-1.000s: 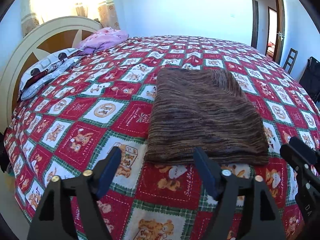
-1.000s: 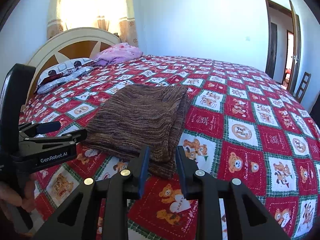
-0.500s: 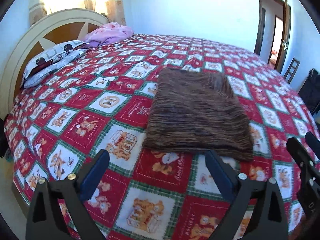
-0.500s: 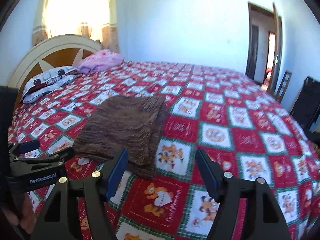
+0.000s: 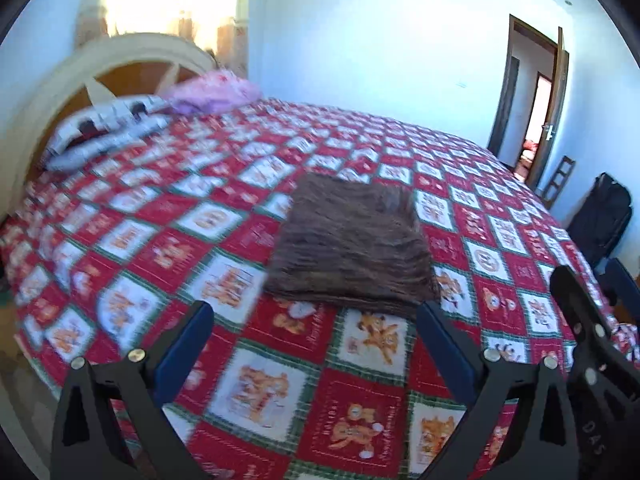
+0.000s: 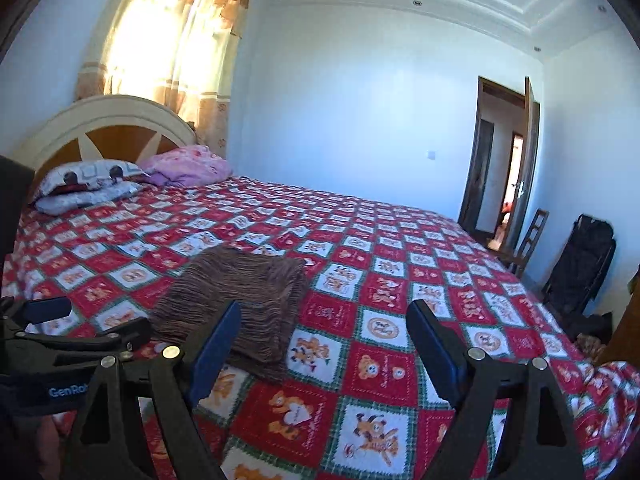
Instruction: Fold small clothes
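- Wide bed under a red, green and white patchwork bedspread with teddy-bear squares (image 5: 256,384), filling both views, now seen from farther back and higher than a second ago.
- Brown ribbed knit garment, folded into a neat flat rectangle (image 5: 352,252), lying on that bedspread near the near edge, in the same spot and shape as a second ago; smaller in both views now, so both tools backing away from it.
- Left gripper (image 5: 314,354): jaws wide apart, having just been opening further, nothing between them; folded garment ahead of and beyond the tips, not touching, its near edge roughly between the two tips in the left view.
- Right gripper (image 6: 324,344): jaws just been spreading from nearly closed to wide, empty; garment ahead and to the left, partly behind the left fingertip (image 6: 218,340), clear of the pads.
- Judging from the released, tidy rectangle: this fold probably finished.
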`<act>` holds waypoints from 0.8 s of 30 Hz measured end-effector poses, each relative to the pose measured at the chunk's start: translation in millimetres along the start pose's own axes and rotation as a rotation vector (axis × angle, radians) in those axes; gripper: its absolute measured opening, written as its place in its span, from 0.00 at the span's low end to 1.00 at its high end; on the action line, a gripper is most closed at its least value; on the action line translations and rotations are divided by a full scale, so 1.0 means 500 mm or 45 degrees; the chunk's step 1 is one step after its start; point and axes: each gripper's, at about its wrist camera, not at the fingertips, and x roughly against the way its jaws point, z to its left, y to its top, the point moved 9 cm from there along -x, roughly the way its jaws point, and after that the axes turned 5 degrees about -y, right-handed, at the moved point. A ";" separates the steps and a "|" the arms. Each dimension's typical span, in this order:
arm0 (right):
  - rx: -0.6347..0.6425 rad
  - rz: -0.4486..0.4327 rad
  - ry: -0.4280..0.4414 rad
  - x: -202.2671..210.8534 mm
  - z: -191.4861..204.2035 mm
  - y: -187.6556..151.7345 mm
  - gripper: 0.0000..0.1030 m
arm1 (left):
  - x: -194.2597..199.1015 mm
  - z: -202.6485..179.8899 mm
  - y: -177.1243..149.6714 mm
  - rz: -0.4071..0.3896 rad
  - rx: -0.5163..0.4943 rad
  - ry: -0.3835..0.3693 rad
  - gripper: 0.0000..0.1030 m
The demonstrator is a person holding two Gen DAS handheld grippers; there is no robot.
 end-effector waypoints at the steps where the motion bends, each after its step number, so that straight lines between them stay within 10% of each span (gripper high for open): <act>1: -0.019 0.004 0.018 0.006 -0.002 0.002 0.83 | 0.007 0.001 0.004 -0.014 -0.016 0.018 1.00; 15: -0.347 -0.088 0.264 0.072 -0.007 0.173 0.90 | 0.192 0.029 0.145 -0.295 -0.082 0.113 1.00; 24: -0.398 -0.180 0.218 0.116 -0.009 0.184 0.92 | 0.212 0.044 0.151 -0.346 -0.050 0.145 1.00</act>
